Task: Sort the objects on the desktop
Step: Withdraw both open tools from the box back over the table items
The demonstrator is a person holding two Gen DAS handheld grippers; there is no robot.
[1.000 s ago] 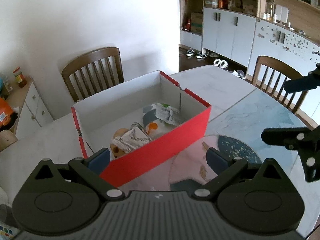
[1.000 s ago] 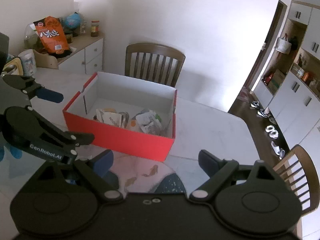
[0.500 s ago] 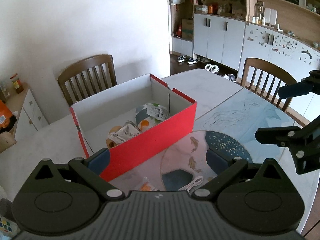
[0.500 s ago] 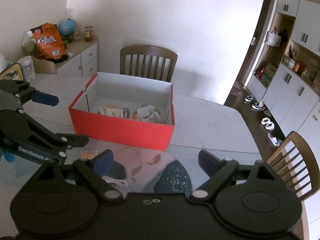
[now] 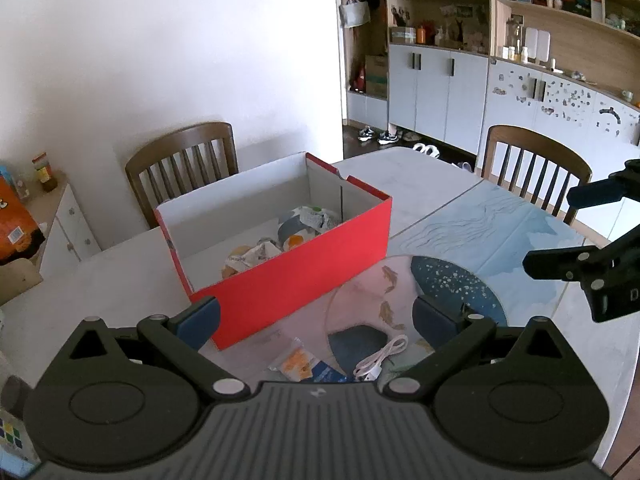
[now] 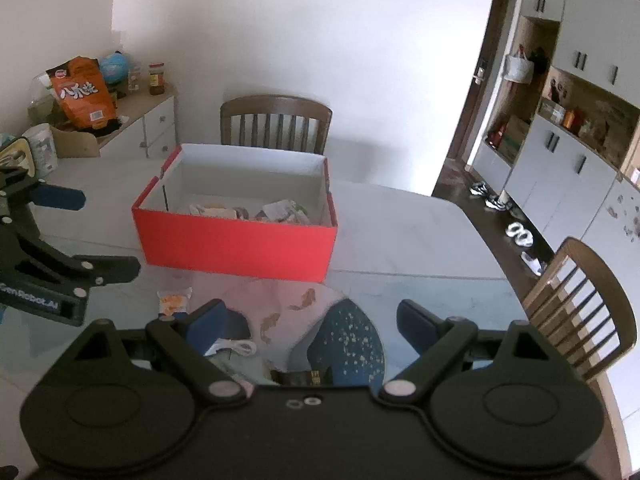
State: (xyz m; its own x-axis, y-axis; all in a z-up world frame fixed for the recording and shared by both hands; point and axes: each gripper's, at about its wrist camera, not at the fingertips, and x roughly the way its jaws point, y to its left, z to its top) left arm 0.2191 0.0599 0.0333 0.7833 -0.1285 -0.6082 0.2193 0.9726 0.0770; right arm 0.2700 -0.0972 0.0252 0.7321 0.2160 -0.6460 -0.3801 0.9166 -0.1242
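Observation:
A red box (image 5: 304, 264) with a white inside stands on the table and holds several snack packets (image 5: 260, 254); it also shows in the right wrist view (image 6: 240, 240). In front of it lie an orange snack packet (image 5: 296, 362), seen also in the right wrist view (image 6: 174, 300), and a white cable (image 5: 380, 360), seen also in the right wrist view (image 6: 238, 346). My left gripper (image 5: 316, 316) is open and empty, above the table before the box. My right gripper (image 6: 312, 318) is open and empty, to its right.
A patterned mat (image 5: 500, 236) covers the near table. Wooden chairs stand behind the box (image 5: 184, 164) and at the right (image 5: 532, 168). A low cabinet (image 6: 152, 128) with an orange bag (image 6: 80, 92) stands at the left. A dark object (image 6: 300, 378) lies under my right gripper.
Both grippers have drawn back from the box and risen. The orange packet and the white cable have come into view in front of the box.

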